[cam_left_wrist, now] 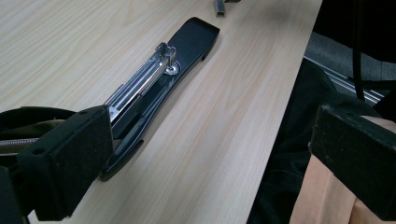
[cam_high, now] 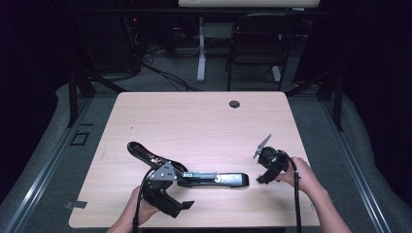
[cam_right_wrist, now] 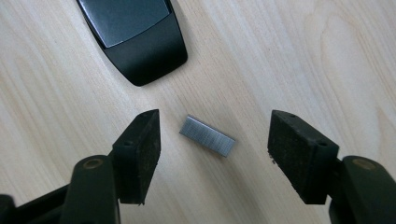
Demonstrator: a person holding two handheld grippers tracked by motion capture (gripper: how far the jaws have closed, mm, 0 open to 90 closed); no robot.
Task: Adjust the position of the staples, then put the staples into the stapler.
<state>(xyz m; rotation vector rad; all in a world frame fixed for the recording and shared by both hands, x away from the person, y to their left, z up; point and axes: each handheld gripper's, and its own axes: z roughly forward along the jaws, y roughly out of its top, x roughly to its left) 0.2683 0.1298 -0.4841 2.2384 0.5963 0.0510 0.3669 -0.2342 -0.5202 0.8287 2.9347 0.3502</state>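
A black long-reach stapler (cam_high: 214, 179) lies near the table's front edge, swung open, with its top arm (cam_high: 141, 153) raised back to the left. In the left gripper view its metal staple channel (cam_left_wrist: 140, 84) is exposed. My left gripper (cam_high: 184, 192) is open at the hinge end; one fingertip (cam_left_wrist: 70, 158) is beside the stapler's rear, the other hangs past the table edge. My right gripper (cam_right_wrist: 215, 154) is open and pointed down at the table, just right of the stapler's front end (cam_right_wrist: 135, 32). A short strip of staples (cam_right_wrist: 207, 135) lies flat between its jaws, untouched by either pad.
The light wooden table (cam_high: 194, 126) has a round cable grommet (cam_high: 234, 104) near its far edge. Its front edge runs close beside the left gripper, with the person's leg (cam_left_wrist: 327, 196) beyond it. A dark chair (cam_high: 257, 43) and a desk leg stand behind the table.
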